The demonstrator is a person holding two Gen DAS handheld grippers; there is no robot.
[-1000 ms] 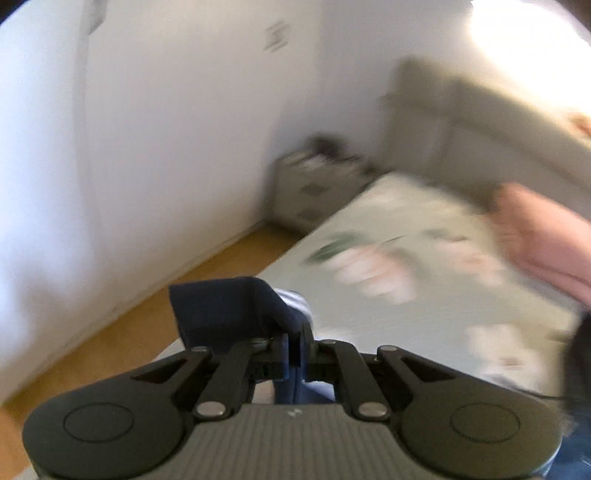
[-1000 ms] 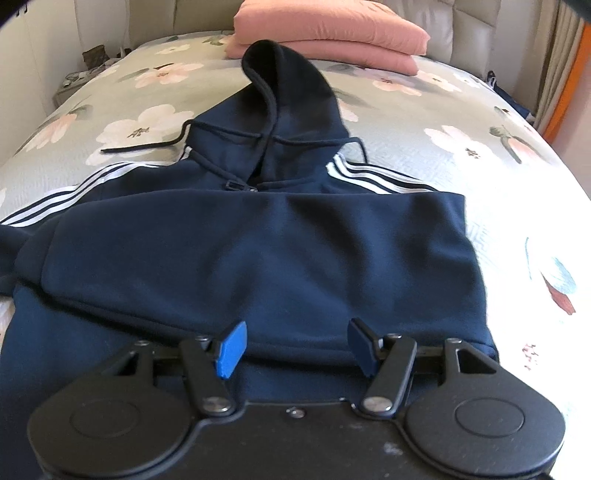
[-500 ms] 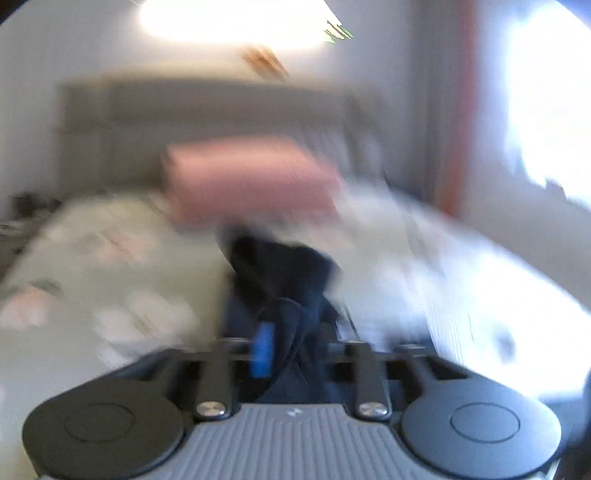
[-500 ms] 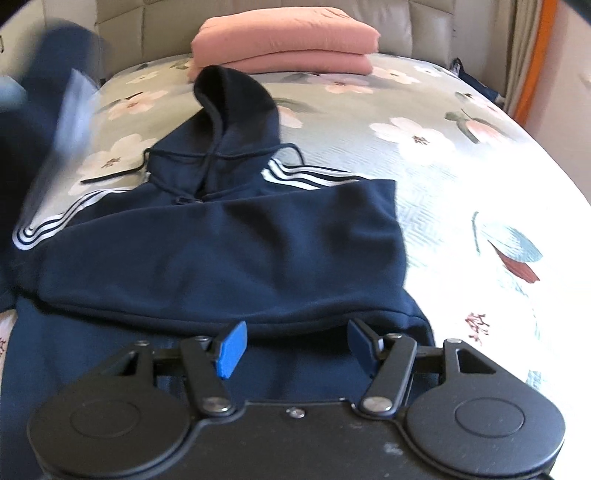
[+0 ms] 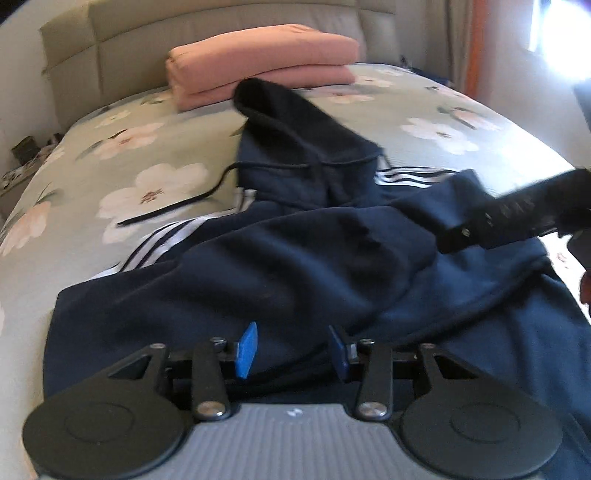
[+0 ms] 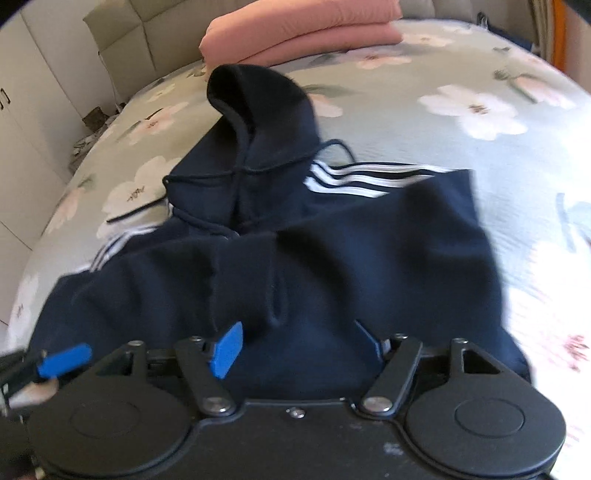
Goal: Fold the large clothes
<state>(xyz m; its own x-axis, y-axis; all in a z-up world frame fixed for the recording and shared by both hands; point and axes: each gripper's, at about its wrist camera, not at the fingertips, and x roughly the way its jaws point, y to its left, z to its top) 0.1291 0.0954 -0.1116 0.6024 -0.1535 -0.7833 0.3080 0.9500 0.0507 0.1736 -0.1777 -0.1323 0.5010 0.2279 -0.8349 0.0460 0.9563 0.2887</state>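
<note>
A navy hoodie (image 5: 295,258) with white shoulder stripes lies face up on the bed, hood (image 5: 288,122) pointing to the headboard. Both sleeves are folded across the chest. My left gripper (image 5: 293,347) hovers over the lower chest with its blue pads apart and nothing gripped. My right gripper (image 6: 299,345) is over the same hoodie (image 6: 332,251); its jaws are opening, with fabric below them but not pinched. The right gripper's black body (image 5: 517,218) reaches in from the right in the left wrist view. A left gripper pad (image 6: 64,360) shows at the lower left in the right wrist view.
A folded pink blanket (image 5: 258,59) sits at the head of the floral bedsheet (image 5: 129,184), against a grey padded headboard (image 5: 184,33). A cluttered nightstand (image 5: 22,158) stands left of the bed. An orange curtain (image 5: 476,44) hangs at the far right.
My left gripper swung from facing the wall, shut on a sleeve, over the hoodie and opened, leaving the sleeve across the chest. The right gripper shifted sideways and its jaws widened.
</note>
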